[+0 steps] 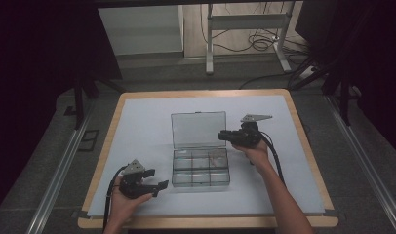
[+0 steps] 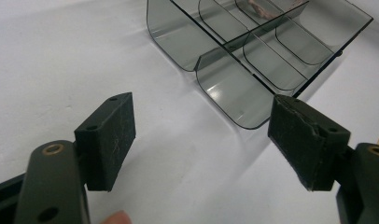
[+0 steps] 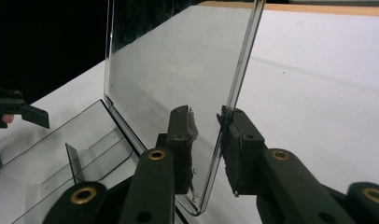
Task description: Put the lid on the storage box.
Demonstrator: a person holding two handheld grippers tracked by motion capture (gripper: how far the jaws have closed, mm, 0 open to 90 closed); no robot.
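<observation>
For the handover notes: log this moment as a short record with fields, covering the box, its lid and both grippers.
work in hand: handling the lid of a clear compartment box
box place: middle of the white table top
lid: open, standing up from the box's far edge
right gripper: jaws astride the lid's side edge, one pad on each face; small gap still shows on the inner side
left gripper: jaws wide, nothing between them, short of the box's near corner
box contents: small brownish item in a far compartment, too unclear to name
</observation>
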